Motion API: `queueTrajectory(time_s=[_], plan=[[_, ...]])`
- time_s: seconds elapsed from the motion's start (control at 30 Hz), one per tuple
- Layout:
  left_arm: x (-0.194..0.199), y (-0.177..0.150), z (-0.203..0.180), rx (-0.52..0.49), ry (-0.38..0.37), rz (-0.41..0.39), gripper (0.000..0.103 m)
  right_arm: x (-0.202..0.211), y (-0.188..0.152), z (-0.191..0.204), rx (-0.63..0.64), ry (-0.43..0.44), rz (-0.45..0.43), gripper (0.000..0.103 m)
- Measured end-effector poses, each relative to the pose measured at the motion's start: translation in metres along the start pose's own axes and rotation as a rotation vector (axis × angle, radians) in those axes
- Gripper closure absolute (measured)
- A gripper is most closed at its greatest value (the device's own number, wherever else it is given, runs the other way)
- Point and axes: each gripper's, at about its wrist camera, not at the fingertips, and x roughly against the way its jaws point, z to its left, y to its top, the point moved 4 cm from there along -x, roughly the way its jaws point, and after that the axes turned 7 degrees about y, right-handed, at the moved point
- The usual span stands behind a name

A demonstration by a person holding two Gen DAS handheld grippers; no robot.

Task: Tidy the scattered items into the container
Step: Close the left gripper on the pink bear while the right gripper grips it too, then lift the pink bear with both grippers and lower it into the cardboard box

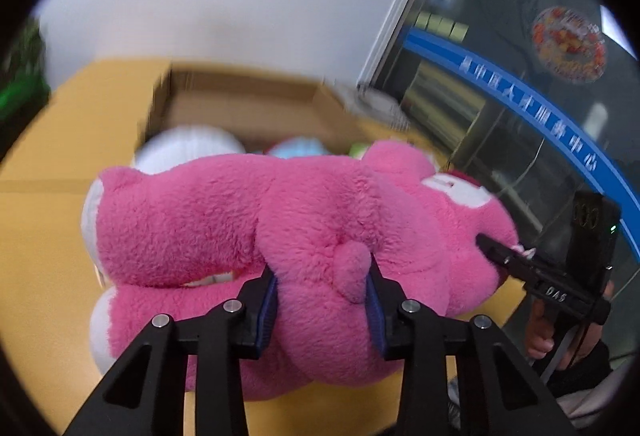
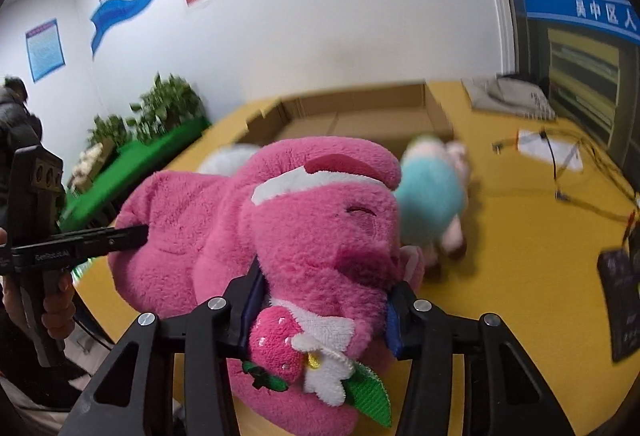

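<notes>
The bear hides much of the box; the toys behind it are blurred.

White Chinese characters on the blue band across the glass at right, its start reading "吴中区人" at upper right, "DAS" on the right gripper, blue wall lettering at upper left too blurred

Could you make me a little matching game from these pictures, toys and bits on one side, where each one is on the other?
Things:
1. pink plush bear
2. cardboard box
3. blue plush toy
4. potted plants

Places:
A. by the white wall
B. gripped by the left gripper and the right gripper
C. on the yellow table, beside the box
D. behind the bear, open-topped

Pairs: 1-B, 2-D, 3-C, 4-A
</notes>
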Motion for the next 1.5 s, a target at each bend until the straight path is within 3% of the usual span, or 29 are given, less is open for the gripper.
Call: queueTrajectory(time_s=[0.13, 0.27, 0.43, 0.57, 0.73, 0.83, 0.97, 1.07, 1.17, 1.23, 1.33, 1.37, 1.43, 1.47, 1.5], plan=[[0.006, 0.079, 0.003, -0.082, 0.017, -0.085, 0.066, -0.01, 0.069, 0.002, 0.04, 0.022, -0.083, 0.051], [-0.023, 0.163, 0.015, -0.116, 0.033, -0.091, 0.066, -0.041, 0.154, -0.006, 0.094, 0.008, -0.133, 0.051], [-0.083, 0.26, 0.033, -0.109, 0.041, -0.081, 0.066, -0.096, 0.255, -0.033, 0.127, -0.027, -0.157, 0.051], [-0.162, 0.316, 0.05, -0.088, 0.042, -0.023, 0.066, -0.156, 0.311, -0.077, 0.097, -0.044, -0.122, 0.051], [-0.279, 0.335, 0.08, -0.051, 0.058, 0.123, 0.066, -0.255, 0.33, -0.148, 0.008, -0.086, -0.028, 0.051], [-0.355, 0.316, 0.105, 0.005, 0.064, 0.238, 0.066, -0.316, 0.317, -0.194, -0.062, -0.107, 0.05, 0.051], [-0.435, 0.27, 0.127, 0.053, 0.086, 0.39, 0.067, -0.379, 0.269, -0.239, -0.148, -0.153, 0.214, 0.049], [-0.439, 0.271, 0.123, 0.04, 0.092, 0.343, 0.064, -0.389, 0.247, -0.251, -0.175, -0.197, 0.261, 0.045], [-0.437, 0.281, 0.124, 0.025, 0.12, 0.329, 0.055, -0.381, 0.25, -0.264, -0.229, -0.22, 0.229, 0.026], [-0.42, 0.288, 0.125, 0.021, 0.128, 0.297, 0.055, -0.373, 0.254, -0.264, -0.23, -0.255, 0.202, 0.012], [-0.37, 0.3, 0.114, -0.046, 0.165, 0.207, 0.055, -0.337, 0.261, -0.244, -0.181, -0.213, 0.147, 0.001], [-0.34, 0.302, 0.112, -0.061, 0.16, 0.168, 0.05, -0.319, 0.262, -0.233, -0.135, -0.208, 0.122, 0.0], [-0.292, 0.299, 0.105, -0.065, 0.152, 0.103, 0.033, -0.279, 0.264, -0.21, -0.047, -0.207, 0.079, 0.0], [-0.261, 0.295, 0.101, -0.061, 0.147, 0.059, 0.02, -0.261, 0.265, -0.196, -0.014, -0.2, 0.065, 0.0], [-0.231, 0.288, 0.096, -0.059, 0.159, 0.02, 0.019, -0.241, 0.262, -0.182, 0.01, -0.186, 0.053, 0.0]])
